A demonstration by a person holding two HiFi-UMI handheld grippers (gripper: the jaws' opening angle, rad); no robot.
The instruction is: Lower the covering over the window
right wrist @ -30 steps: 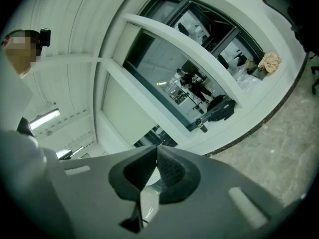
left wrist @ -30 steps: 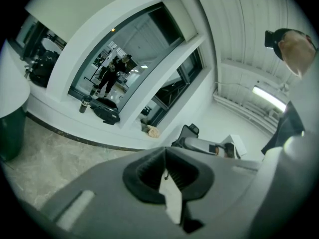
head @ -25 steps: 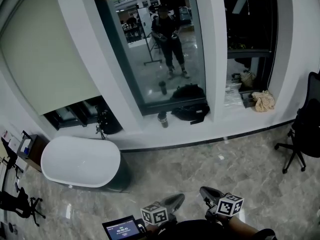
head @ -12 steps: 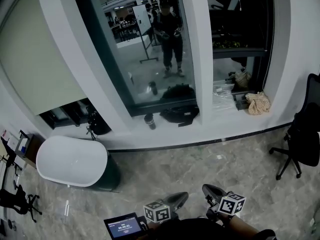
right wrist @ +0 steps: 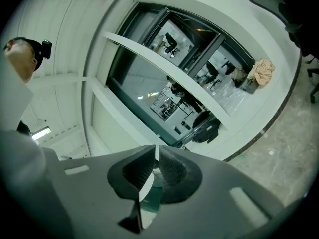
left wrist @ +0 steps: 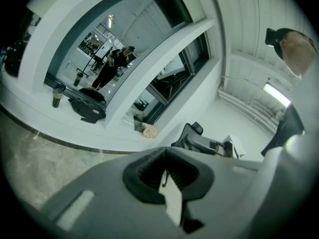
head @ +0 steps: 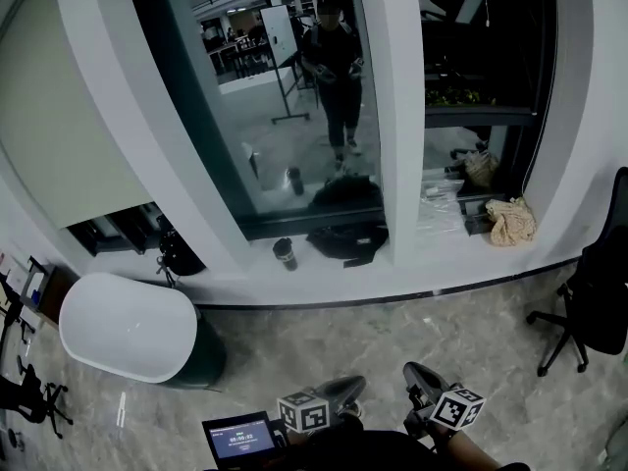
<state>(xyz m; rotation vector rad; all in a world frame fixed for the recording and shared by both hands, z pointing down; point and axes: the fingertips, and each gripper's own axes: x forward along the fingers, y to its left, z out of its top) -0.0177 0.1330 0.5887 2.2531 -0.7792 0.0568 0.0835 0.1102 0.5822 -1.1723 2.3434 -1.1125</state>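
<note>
Covering (head: 59, 116) far off at 10 o'clock from both tools; left tool (head: 340, 393) together; right tool (head: 420, 378) empty, just cracking open.

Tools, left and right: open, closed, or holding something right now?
Left tool: closed, nothing held.
Right tool: slightly open, jaws have just been opening, nothing between them.

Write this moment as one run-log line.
left gripper: shut, empty | right gripper: jaws just opening, empty | roller blind: partly down, untouched
</note>
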